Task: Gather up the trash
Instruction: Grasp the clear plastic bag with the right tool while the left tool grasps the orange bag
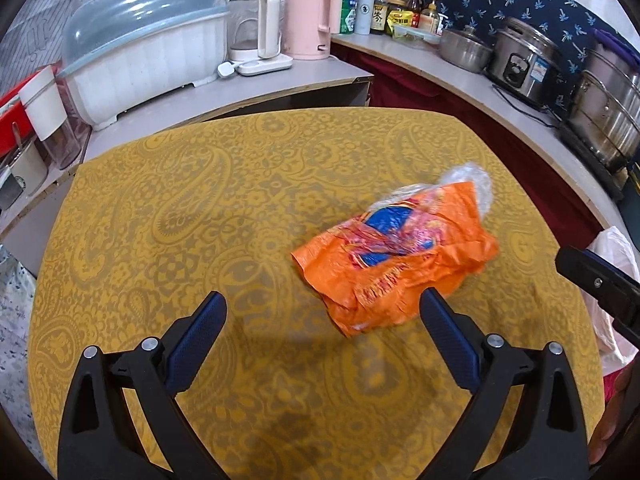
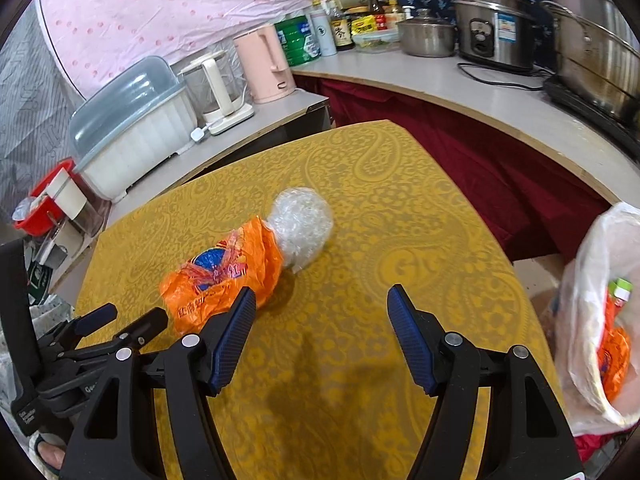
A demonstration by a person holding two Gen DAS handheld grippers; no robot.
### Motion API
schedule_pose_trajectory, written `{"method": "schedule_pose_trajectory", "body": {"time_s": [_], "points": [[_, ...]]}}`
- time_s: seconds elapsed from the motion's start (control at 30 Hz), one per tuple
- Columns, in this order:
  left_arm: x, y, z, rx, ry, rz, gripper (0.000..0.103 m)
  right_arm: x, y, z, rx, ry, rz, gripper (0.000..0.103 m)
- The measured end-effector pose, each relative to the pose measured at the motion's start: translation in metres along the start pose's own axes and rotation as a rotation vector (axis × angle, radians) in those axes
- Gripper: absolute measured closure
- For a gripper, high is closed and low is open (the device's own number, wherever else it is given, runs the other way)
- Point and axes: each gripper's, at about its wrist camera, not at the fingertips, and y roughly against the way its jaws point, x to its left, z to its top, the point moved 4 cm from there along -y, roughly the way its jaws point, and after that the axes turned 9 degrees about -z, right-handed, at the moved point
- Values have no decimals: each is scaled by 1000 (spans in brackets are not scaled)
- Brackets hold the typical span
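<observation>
Your left gripper (image 1: 323,312) hangs over the table (image 1: 200,208) with its jaws spread wide and nothing between them; the orange wrapper (image 1: 396,264) lies just ahead of its right-hand finger, at most brushing the tip. Your right gripper (image 2: 322,304) also stands open and empty, above bare yellow cloth, with the wrapper just beyond its left-hand finger.

The orange wrapper is crumpled and lies flat on the table. A ball of clear plastic film (image 2: 302,226) sits at its far end, touching it; whether the film is tucked inside the wrapper you cannot tell.

Containers:
- White trash bag (image 2: 600,312), open-mouthed, off the right edge of the table. Inside: more orange wrapping (image 2: 614,364) and a small green-and-white piece (image 2: 620,288) above it.
- White ribbed bin with a clear domed lid (image 1: 144,40) on the side counter to the left; contents not visible.
- Glass kettle (image 1: 252,24) and pink kettle (image 1: 308,20) beside it; whether either holds anything you cannot tell.
- Lidded steel pot (image 2: 426,34), rice cooker (image 2: 494,26) and a large steel stockpot (image 2: 596,52) on the rear counter, all closed or hidden from above.
- Bottles and a green tin (image 2: 298,40) crowd the corner behind the kettles.
</observation>
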Motion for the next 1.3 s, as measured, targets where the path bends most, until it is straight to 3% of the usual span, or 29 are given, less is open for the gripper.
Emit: {"method": "schedule_pose_trajectory", "body": {"time_s": [0.53,0.7,0.73,0.87,0.93,1.0,1.03,1.3], "points": [[14,-55,14,84,45,-91,10,20,-82,43,38,-17,2,37],[11,-61,15,73,42,-102,12,25,-101,50,57,-30,24,37],[11,-61,15,70,43,-107,15,27,-104,51,61,-30,26,37],[3,-56,12,71,4,-135,47,31,-108,51,61,-30,36,37],[2,-52,11,73,2,-142,54,32,-108,51,62,-37,41,37],[3,-49,10,86,19,-171,73,33,-107,53,62,-43,50,37],[6,-48,8,98,28,-163,95,33,-107,54,59,-44,51,37],[39,-30,0,100,98,-173,91,48,-105,69,29,-31,64,31]]}}
